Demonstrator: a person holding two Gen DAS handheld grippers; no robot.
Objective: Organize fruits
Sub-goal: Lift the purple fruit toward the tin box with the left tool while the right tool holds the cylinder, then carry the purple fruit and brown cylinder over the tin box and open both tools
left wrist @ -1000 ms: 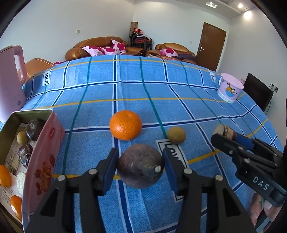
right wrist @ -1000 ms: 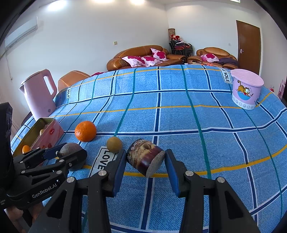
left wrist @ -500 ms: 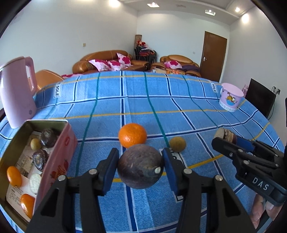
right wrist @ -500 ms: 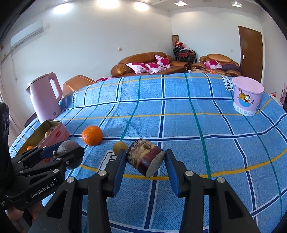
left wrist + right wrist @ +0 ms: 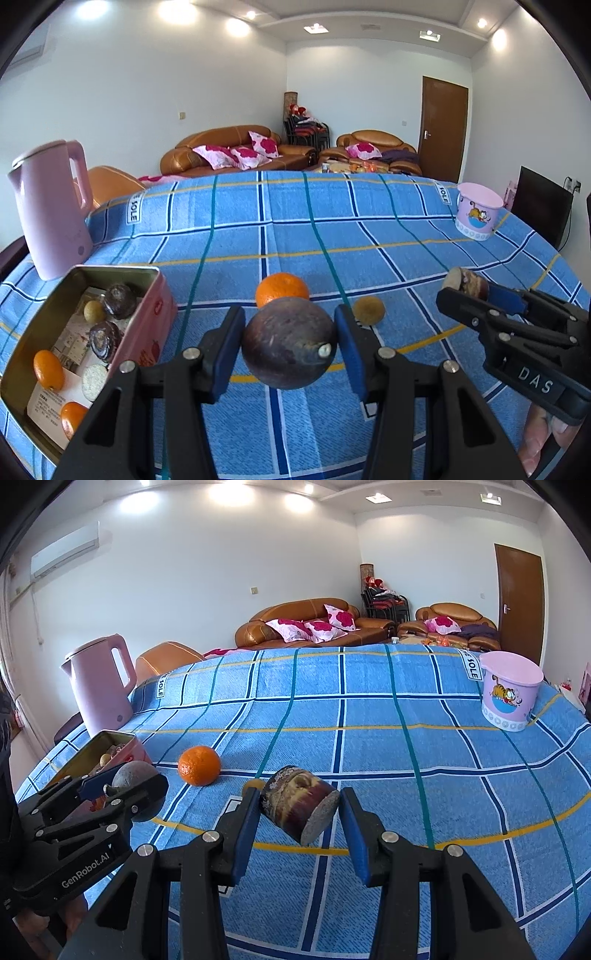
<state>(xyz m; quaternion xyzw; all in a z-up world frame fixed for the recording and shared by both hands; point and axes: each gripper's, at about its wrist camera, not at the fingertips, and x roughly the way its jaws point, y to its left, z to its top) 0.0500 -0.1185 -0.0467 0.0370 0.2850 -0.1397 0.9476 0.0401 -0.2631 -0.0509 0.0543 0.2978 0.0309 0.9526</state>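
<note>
Left wrist view showing the left tool [image 5: 290,349] partly closed, clamping a dark round fruit [image 5: 284,339] across its widest part, both pads pressing on its sides, the fruit hanging clear of the blue checked surface [image 5: 295,229]. Right wrist view showing the right tool [image 5: 299,814] narrowed likewise, pinching a cut purple chunk [image 5: 295,805] across its skin, the pale cut face tilting toward 5 o'clock.

Judging the round fruit as firm-skinned, light and prone to rolling, so gripping across the middle looking safest. Judging the chunk as stiff but perhaps slick at the cut face, so holding it by the rind.

Lying loose on the surface: one orange [image 5: 282,290] at 12 o'clock of the held round fruit, and one small yellowish fruit [image 5: 368,310] at 2 o'clock. Sitting at 8 o'clock: one open tin [image 5: 155,295], holding two dark fruits, two small orange ones, one yellowish ball and one pale disc, as far as showing. Standing further off: one pink kettle [image 5: 51,210] at 10 o'clock and one pink bucket [image 5: 478,210] at 2 o'clock. Counting two tools, both loaded.
</note>
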